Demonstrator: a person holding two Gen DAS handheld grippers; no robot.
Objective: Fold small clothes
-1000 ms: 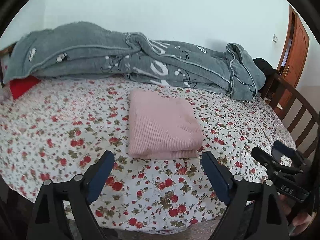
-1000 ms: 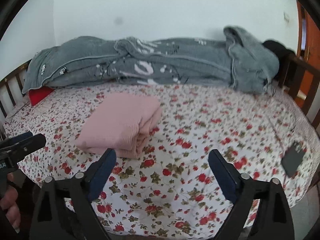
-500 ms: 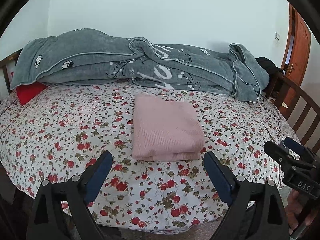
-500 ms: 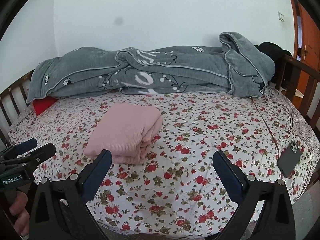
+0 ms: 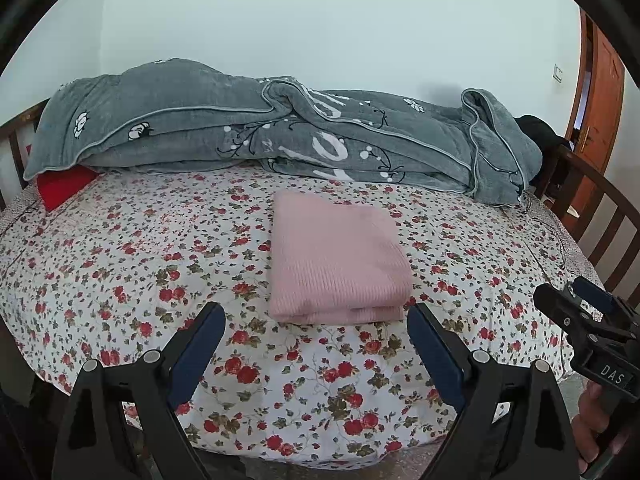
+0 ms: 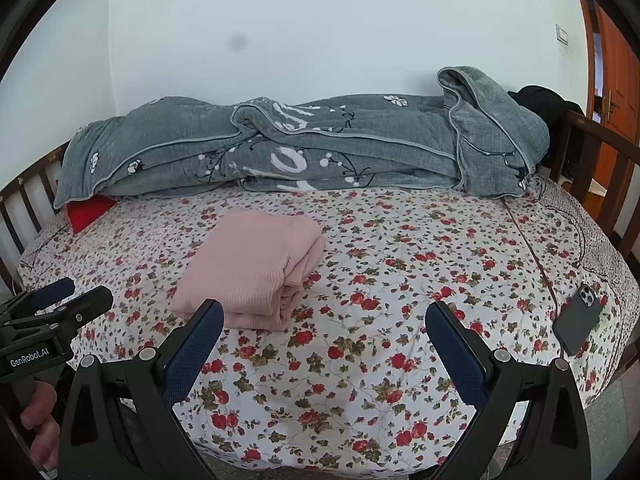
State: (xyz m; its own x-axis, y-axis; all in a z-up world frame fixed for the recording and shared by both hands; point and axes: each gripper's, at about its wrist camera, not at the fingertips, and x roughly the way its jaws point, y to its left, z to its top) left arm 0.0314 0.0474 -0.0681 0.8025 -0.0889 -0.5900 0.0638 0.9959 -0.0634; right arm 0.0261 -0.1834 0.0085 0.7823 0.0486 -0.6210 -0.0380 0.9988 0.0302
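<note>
Nearest the cameras, both tools hang above the front edge of the bed [image 5: 120,264] with nothing between their fingers. Seen from its own wrist camera, the left tool [image 5: 316,322] has its blue pads spread wide, and it touches neither the sheet nor any cloth. Likewise the right tool [image 6: 324,320] stands wide open and empty, hovering short of the flowered sheet; it shows again at the right edge of the left view, held by a hand [image 5: 596,432]. Just beyond the left tool, a pink garment [image 5: 340,264] lies on the sheet as a neat stacked rectangle, its layered edge facing the front. By its look the folding of this piece is finished, and no other small garment shows loose on the bed, so little seems left beyond perhaps setting it aside. A phone [image 6: 578,318] rests near the right edge. Farthest back, a grey quilt [image 5: 280,128] is bunched along the wall, with a red cushion [image 5: 64,186] under its left end
</note>
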